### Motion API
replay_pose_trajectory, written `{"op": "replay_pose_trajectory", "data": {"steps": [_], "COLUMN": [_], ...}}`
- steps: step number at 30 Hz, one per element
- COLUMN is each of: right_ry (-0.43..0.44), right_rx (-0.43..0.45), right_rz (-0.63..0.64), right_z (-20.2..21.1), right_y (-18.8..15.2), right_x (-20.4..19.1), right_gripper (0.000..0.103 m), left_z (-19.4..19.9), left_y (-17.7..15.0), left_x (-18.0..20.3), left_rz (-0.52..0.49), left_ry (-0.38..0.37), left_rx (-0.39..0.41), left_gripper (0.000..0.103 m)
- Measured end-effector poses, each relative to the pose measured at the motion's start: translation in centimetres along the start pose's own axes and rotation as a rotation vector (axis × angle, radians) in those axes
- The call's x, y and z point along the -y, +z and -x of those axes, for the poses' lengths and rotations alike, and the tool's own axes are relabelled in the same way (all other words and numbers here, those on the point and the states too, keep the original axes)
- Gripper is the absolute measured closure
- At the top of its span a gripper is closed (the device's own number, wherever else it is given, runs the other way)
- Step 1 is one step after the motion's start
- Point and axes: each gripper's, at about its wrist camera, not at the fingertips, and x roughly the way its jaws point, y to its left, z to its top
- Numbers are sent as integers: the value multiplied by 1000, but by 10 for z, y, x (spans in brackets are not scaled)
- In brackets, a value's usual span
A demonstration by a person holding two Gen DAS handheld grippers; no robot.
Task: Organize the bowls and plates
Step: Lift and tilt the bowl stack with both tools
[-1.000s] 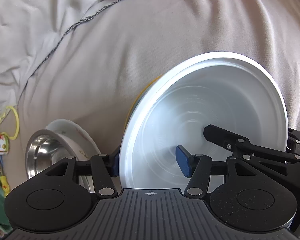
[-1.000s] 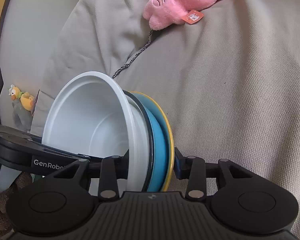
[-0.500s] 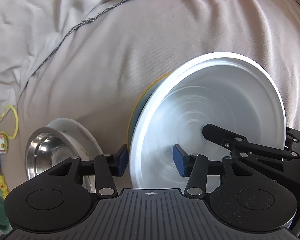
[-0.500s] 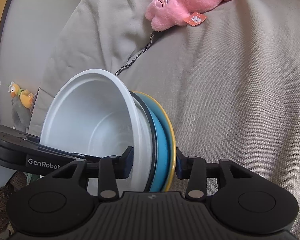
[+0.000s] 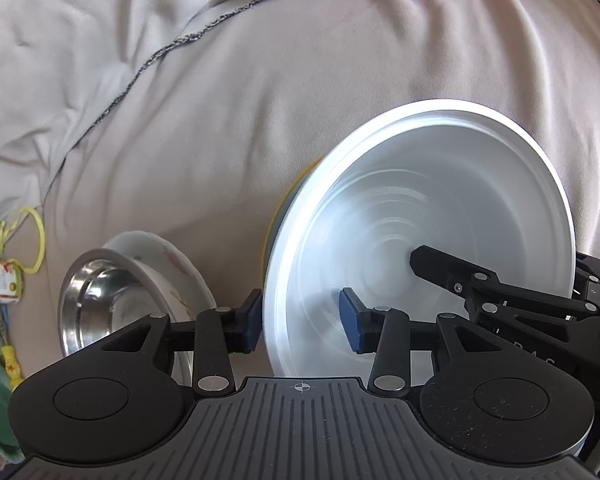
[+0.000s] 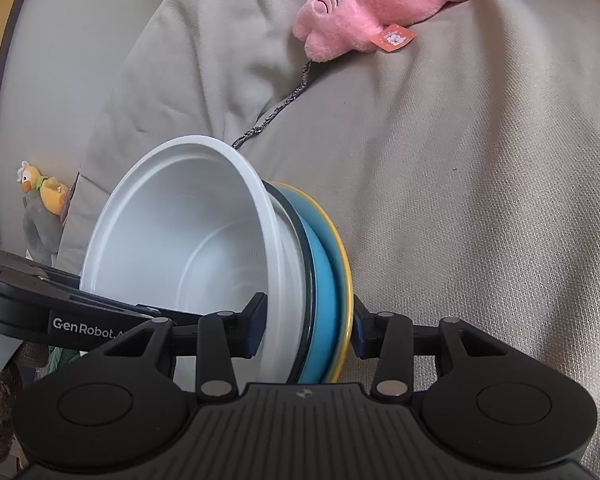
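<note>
The left gripper (image 5: 300,322) has spread its fingers off the white bowl (image 5: 420,248), while the right gripper (image 6: 310,330) stays clamped on the stack (image 6: 324,280) held on edge over the blanket (image 6: 480,200); next, seemingly, lay it flat.

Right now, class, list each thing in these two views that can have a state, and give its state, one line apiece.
white bowl: tilted on edge, nested in the plates
blue plate: on edge, behind the bowl
yellow plate: on edge, outermost
steel bowl: tilted, nested in a patterned bowl
left gripper: open, astride the white bowl's rim
right gripper: shut on the stack
pink plush: lying on the cloth
</note>
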Motion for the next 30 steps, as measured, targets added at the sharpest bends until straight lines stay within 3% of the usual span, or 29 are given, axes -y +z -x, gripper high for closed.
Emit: {"op": "replay_pose_trajectory", "data": {"steps": [13, 19, 26, 30], "right_ry": [-20, 1, -2, 7], "right_rx": [22, 9, 0, -9], "right_rz": [1, -30, -19, -36], "right_z": [3, 1, -5, -7], "right_y": [-1, -1, -3, -2], "right_x": [0, 4, 0, 2], "right_gripper": [62, 62, 58, 57], "left_z": [0, 3, 2, 4], "left_y": [0, -4, -7, -5], "left_x": [-23, -24, -11, -11], "left_rz": [94, 103, 60, 56], "left_ry": [-107, -121, -108, -105], "left_rx": [-19, 17, 48, 62], "left_gripper": [64, 64, 48, 47]}}
